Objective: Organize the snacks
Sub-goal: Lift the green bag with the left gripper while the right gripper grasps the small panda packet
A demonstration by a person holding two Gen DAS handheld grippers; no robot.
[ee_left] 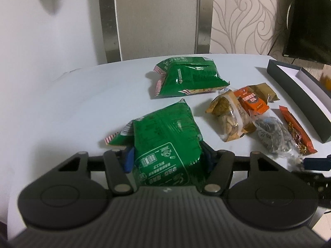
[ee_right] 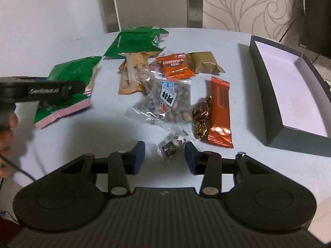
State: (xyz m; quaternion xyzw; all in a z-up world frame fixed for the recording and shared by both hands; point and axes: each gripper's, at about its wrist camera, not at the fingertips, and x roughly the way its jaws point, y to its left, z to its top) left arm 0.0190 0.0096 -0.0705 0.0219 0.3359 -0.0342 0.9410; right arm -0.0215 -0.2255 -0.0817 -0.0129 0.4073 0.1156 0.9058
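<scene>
My left gripper (ee_left: 168,157) is shut on a green snack bag (ee_left: 165,136), which bulges between the blue pads; it also shows in the right wrist view (ee_right: 68,82) under the left gripper's body (ee_right: 41,91). A second green bag (ee_left: 188,76) lies further back. My right gripper (ee_right: 165,157) is open, its pads on either side of a small panda candy (ee_right: 174,144) without touching it. Ahead lie a clear bag of seeds (ee_right: 167,103), a long orange bar (ee_right: 220,111), a gold-brown twisted candy (ee_right: 201,115), a nut bag (ee_right: 132,72), an orange packet (ee_right: 175,65) and a gold packet (ee_right: 203,62).
An open dark box with a white inside (ee_right: 289,95) stands at the right on the white table (ee_right: 103,136); it also shows in the left wrist view (ee_left: 298,95). A chair back (ee_left: 155,18) stands behind the table. A dark screen (ee_left: 310,20) is at the far right.
</scene>
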